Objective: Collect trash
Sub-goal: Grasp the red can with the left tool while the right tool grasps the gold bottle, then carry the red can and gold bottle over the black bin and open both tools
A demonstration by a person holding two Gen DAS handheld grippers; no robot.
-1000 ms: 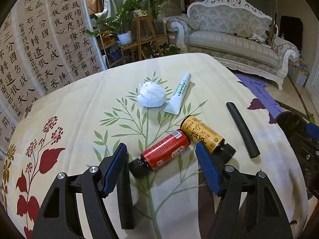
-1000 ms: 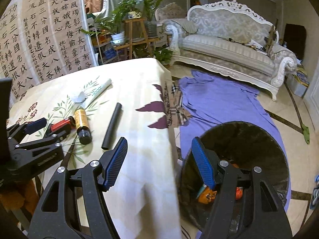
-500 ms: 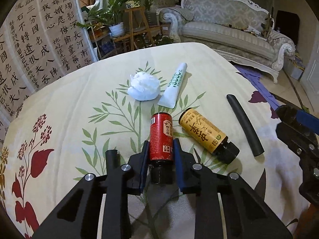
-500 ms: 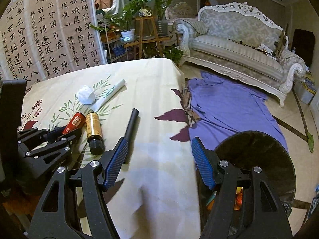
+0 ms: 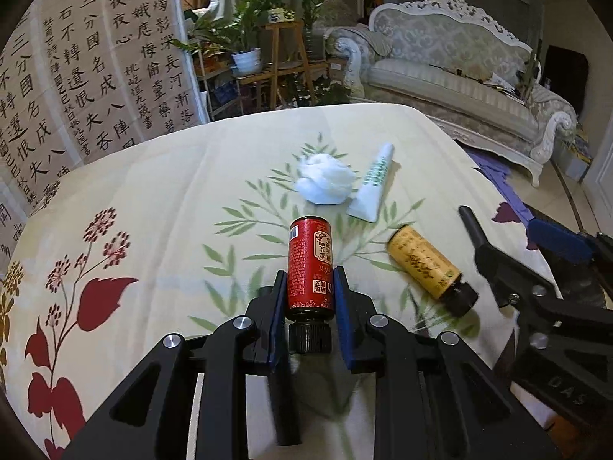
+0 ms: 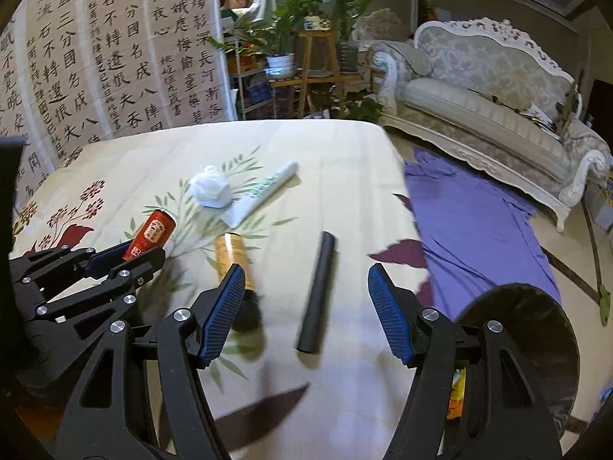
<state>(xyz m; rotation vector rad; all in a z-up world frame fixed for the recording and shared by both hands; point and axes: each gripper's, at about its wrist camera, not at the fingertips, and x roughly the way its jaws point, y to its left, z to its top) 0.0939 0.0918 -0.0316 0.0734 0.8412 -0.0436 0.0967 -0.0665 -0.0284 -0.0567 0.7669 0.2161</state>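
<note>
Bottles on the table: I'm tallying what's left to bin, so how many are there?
2. The red bottle is clamped in the left gripper; the yellow bottle lies on the tablecloth to its right, ungripped.

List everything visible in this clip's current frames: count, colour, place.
red bottle: 1, red, black cap, in left tool
yellow bottle: 1, yellow, black cap, lying on table
black tube: 1, black, on table, ahead of right tool
tissue wad: 1, white, mid-table
white tube: 1, white, beside wad
bin: 1, black, floor by table
purple cloth: 1, floor
sofa: 1, pale
left tool: shut
right tool: open
</note>
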